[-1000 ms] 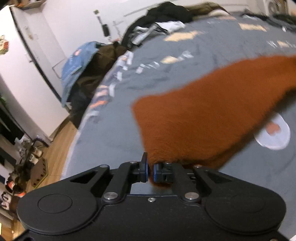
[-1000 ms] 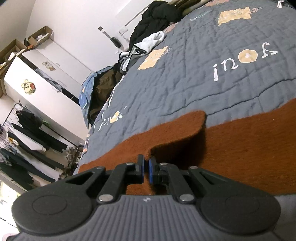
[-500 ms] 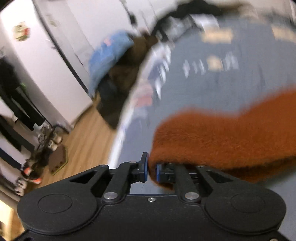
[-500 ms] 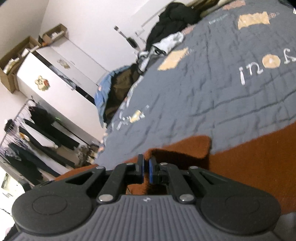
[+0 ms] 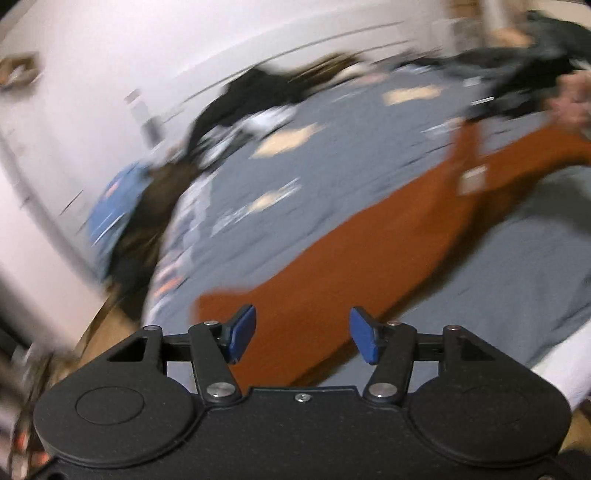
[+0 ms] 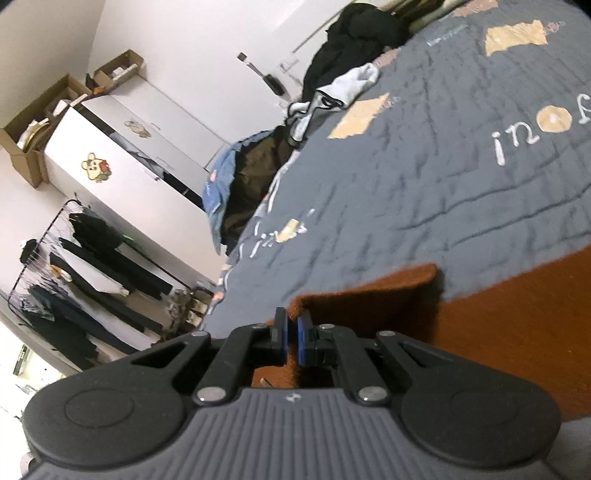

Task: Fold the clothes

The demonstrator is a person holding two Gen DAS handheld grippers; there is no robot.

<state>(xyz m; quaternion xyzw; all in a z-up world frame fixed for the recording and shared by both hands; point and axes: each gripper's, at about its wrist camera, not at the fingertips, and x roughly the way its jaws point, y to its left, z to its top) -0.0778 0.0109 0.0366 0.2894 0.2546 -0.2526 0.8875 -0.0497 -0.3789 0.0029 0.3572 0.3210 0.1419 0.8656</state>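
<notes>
Rust sweater (image 6: pixel 517 325) pinched in right tongs (image 6: pixel 291 338)

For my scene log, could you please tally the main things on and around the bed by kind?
Rust garment: 1
Grey quilt: 1
Black clothes pile: 1
White wardrobe: 1
Clothes rack: 1
Cardboard boxes: 2
Grippers, left and right: 2
Total: 9
</notes>
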